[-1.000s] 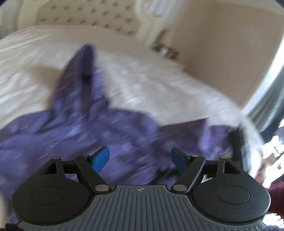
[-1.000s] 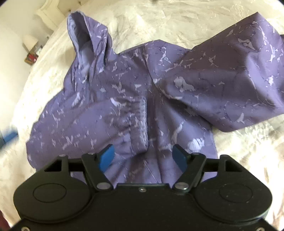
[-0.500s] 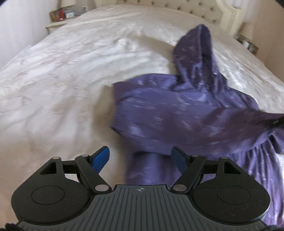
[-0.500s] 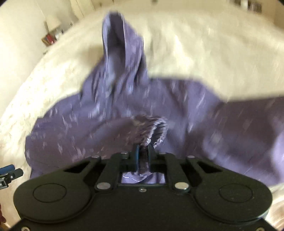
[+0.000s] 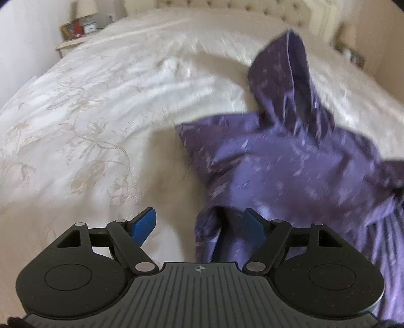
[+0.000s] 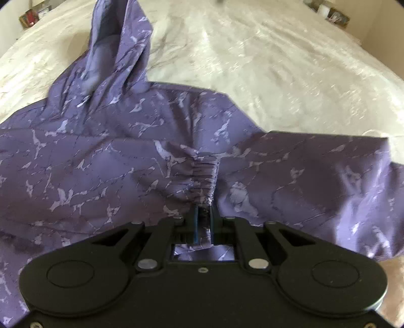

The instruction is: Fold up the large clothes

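Observation:
A purple hooded jacket [image 6: 106,156] with pale marbled marks lies spread on a white bedspread [image 6: 277,63], hood [image 6: 118,43] pointing to the headboard. My right gripper [image 6: 203,214] is shut on the jacket's gathered elastic sleeve cuff [image 6: 202,176] and holds it over the jacket's body. In the left wrist view the jacket [image 5: 277,164] fills the right side. My left gripper [image 5: 200,225] is open, its right finger over a folded edge of the jacket [image 5: 209,234], its left finger over the bare bedspread [image 5: 75,113].
A tufted headboard [image 5: 252,5] stands at the far end. A nightstand [image 5: 75,37] with a lamp and small items is at the far left, and another nightstand [image 6: 328,12] at the far right.
My right gripper closed on the sleeve cuff and lifted it over the jacket. My left gripper swung left from the jacket's middle to its left edge and stayed open.

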